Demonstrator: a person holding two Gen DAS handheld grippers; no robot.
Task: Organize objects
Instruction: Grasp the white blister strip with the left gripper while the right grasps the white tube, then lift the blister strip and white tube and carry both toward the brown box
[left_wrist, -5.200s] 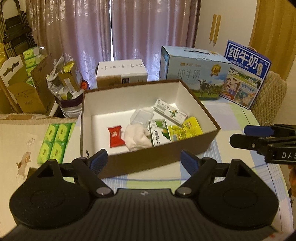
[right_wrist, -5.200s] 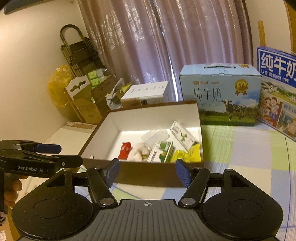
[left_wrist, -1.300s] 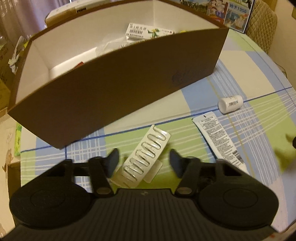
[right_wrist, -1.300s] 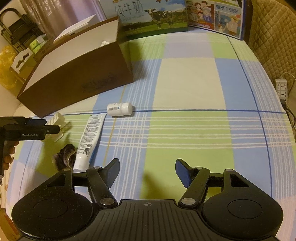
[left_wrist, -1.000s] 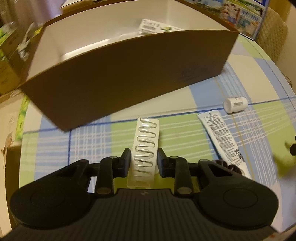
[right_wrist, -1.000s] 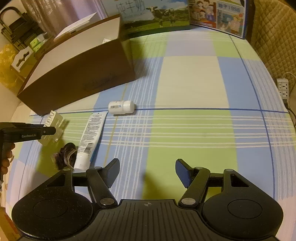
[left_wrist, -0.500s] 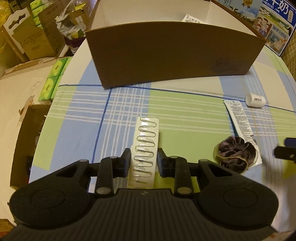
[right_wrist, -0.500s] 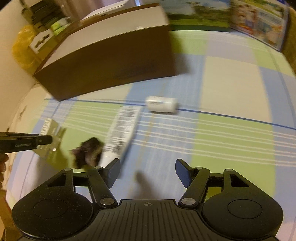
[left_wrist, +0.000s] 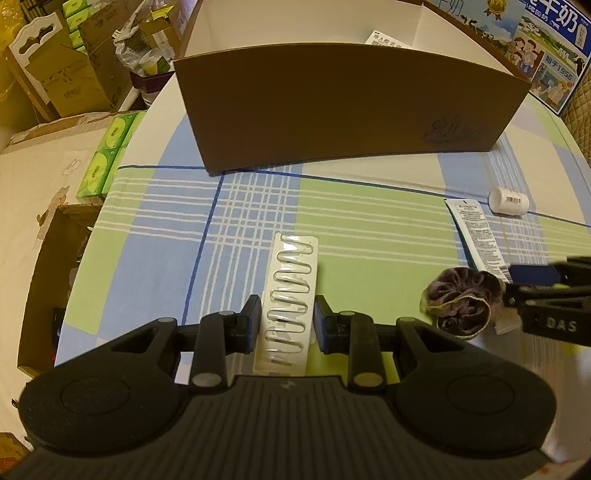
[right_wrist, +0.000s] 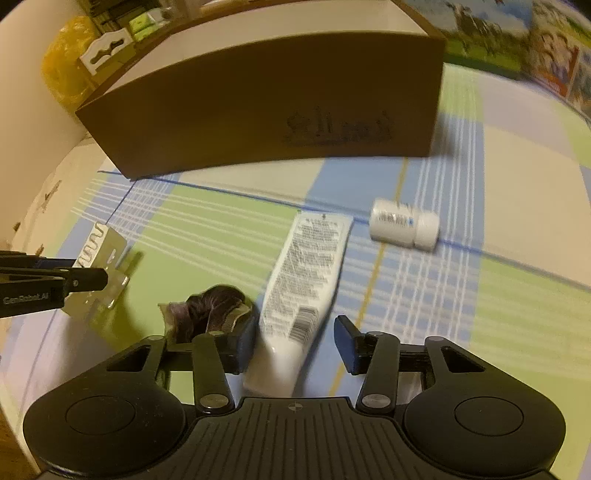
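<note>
On the side of your right gripper (left_wrist: 532, 280), seen from the left wrist camera, you can read the white letters "DAS" — the rest runs out of frame. From the right wrist camera, your left gripper (right_wrist: 70, 275) carries "GenRobot.AI" on its side. The milk carton (left_wrist: 550, 55) behind the brown box (left_wrist: 347, 110) shows large Chinese characters, "牛奶", and lower down "1955". The brown box has a dark script logo on its front wall, not legible. The white tube (right_wrist: 306, 273) and the small white bottle (right_wrist: 404, 227) bear fine print and barcodes — too small and blurred to read.
</note>
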